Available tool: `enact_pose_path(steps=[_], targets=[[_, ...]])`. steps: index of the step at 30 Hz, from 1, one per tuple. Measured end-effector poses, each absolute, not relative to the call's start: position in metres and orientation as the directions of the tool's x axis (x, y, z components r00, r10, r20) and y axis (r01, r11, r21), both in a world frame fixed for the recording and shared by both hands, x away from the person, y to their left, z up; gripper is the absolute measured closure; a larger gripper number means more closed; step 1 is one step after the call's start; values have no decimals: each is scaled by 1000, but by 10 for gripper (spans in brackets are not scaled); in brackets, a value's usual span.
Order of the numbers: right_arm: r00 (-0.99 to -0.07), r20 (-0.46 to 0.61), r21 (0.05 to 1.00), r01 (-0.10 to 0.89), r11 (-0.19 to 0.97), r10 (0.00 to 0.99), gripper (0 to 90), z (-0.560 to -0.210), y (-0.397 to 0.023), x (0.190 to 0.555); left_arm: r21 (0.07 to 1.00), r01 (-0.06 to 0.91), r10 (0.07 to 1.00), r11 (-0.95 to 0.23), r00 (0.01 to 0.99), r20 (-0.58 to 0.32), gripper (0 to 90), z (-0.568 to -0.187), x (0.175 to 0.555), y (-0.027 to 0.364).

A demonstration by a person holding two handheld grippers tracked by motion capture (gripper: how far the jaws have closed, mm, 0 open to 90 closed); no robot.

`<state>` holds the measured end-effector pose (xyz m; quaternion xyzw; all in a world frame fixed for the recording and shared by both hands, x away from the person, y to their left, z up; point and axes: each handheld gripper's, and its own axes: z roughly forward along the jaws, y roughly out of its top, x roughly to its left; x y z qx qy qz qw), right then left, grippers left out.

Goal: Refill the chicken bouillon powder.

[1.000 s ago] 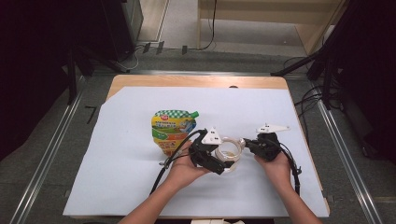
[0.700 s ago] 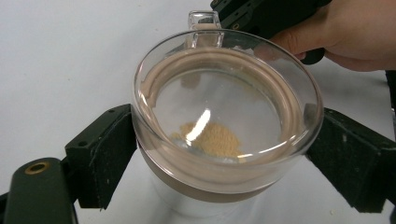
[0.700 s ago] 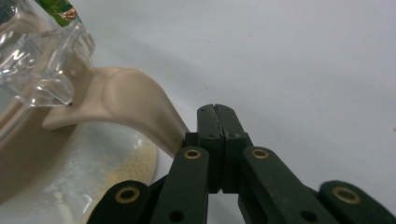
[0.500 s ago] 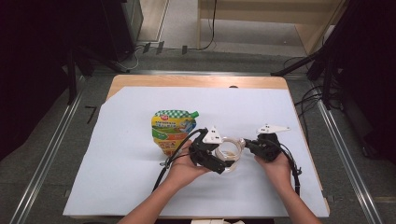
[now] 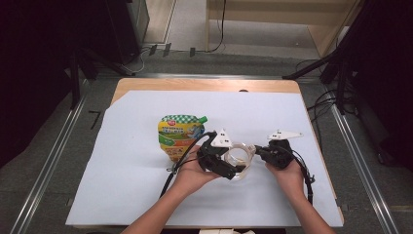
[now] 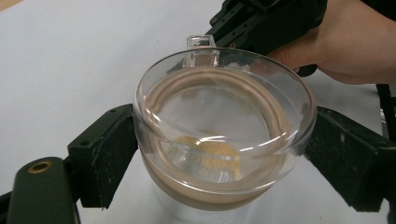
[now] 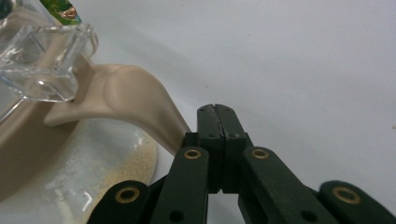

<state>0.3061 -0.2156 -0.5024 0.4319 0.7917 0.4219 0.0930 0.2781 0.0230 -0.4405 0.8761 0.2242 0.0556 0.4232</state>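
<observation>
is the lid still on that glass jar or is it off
On. The clear lid with its tan seal ring sits in the mouth of the glass jar, and the left claw grips the rim.

Person's two forearms are coming in from the bottom edge over a white sheet (image 5: 122, 185) covering a wooden table (image 5: 204, 85). Left gripper (image 5: 233, 171) is sitting against the near-left side of a clear glass jar (image 5: 238, 157), its jaws reaching around it. Right gripper (image 5: 259, 151) is pointing left at the jar's right side, tip touching or just beside it. A green-and-yellow spouted pouch (image 5: 178, 135) is lying flat just left of the jar, beside the left gripper.
</observation>
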Motion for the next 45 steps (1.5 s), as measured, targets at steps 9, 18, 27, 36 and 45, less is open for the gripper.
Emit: enact_pose_path(steps=[9,18,27,36,45], targets=[[-610,219,747,607,271,761,900,-502,-216,306,778,344,434,-526,895,-102,131,-432,279,24],[-609,219,750,605,268,762,900,-503,-216,305,763,358,438,-539,892,-109,131,-422,281,19],[-606,226,753,606,258,763,900,-503,-217,304,751,363,425,-551,897,-122,128,-410,289,13],[-600,245,755,611,238,761,900,-504,-219,302,752,343,401,-563,909,-114,127,-399,298,2],[-603,251,759,609,233,757,900,-503,-220,302,765,345,395,-544,909,-129,130,-394,309,-11]])
